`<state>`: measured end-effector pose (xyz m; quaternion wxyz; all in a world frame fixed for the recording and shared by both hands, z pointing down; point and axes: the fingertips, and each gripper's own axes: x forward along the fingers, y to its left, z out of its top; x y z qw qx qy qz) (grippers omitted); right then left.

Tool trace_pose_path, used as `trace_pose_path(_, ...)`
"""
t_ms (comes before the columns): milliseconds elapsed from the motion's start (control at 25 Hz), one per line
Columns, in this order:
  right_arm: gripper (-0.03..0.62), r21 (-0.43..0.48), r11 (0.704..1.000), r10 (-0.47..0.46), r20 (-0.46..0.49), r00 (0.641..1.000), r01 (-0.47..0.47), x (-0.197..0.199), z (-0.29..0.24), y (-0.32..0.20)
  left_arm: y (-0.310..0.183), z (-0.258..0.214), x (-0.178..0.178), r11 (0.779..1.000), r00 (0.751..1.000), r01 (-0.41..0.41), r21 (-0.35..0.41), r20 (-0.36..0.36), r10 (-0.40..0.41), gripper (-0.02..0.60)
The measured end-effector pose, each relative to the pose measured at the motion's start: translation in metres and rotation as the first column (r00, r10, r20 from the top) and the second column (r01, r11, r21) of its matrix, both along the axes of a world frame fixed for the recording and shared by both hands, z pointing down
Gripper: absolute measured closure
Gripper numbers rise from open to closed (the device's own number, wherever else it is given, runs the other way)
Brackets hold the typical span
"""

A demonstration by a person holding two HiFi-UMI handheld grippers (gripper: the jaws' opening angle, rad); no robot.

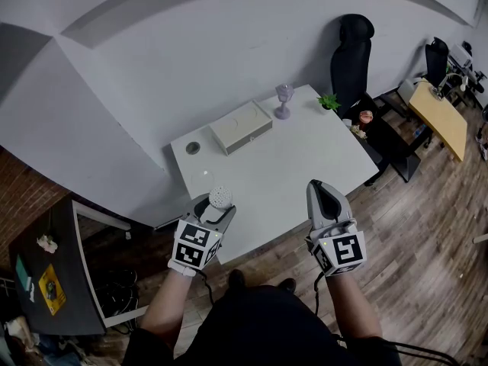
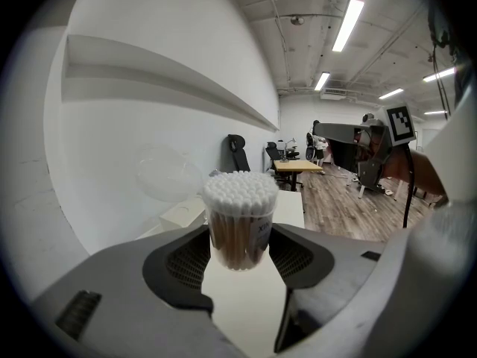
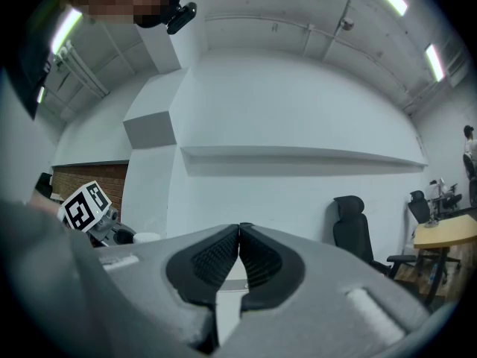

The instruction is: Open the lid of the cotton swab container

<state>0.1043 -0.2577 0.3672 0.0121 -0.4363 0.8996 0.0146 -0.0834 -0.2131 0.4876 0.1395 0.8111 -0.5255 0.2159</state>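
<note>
In left gripper | cotton swab container: clear, upright (white tips uppermost)

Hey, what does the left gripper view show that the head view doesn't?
Only the left gripper view shows the wooden sticks and side label of the cotton swab container, the left hand-held gripper clamped on its sides, and the ceiling light strips. Only the head view shows the small potted plant and the dark side table. Both show the container's white swab tips, the white table, the black chair and the right hand-held gripper.
</note>
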Motion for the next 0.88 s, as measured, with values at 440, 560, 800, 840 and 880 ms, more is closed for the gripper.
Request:
trace_pose_path(440, 0.592, 0.001, 1.000, -0.002, -0.003, 1.000, 0.002, -0.0025, 0.0000, 0.0041, 0.0037, 0.0009, -0.0013, 1.000, 1.000, -0.003, -0.001, -0.002, 0.003, 0.337)
trace_pose_path(560, 0.592, -0.002, 1.000, -0.002, 0.001, 1.000, 0.002, -0.0032, 0.0016, 0.0049, 0.0044, 0.0005, -0.0025, 1.000, 1.000, -0.003, -0.001, -0.002, 0.003, 0.338)
trace_pose_path(800, 0.592, 0.001, 1.000, 0.001, 0.002, 1.000, -0.001, -0.0051, -0.0001, 0.0070, 0.0052, -0.0009, -0.0048, 1.000, 1.000, -0.005, 0.004, -0.004, 0.005, 0.339)
trace_pose_path(840, 0.592, 0.002, 1.000, 0.002, 0.002, 1.000, -0.002, -0.0053, -0.0009, 0.0074, 0.0051, -0.0010, -0.0048, 1.000, 1.000, -0.006, 0.005, -0.004, 0.006, 0.339)
trace_pose_path(880, 0.592, 0.003, 1.000, 0.003, 0.001, 1.000, -0.003, -0.0057, -0.0019, 0.0079, 0.0052, -0.0009, -0.0047, 1.000, 1.000, -0.007, 0.006, -0.005, 0.007, 0.338)
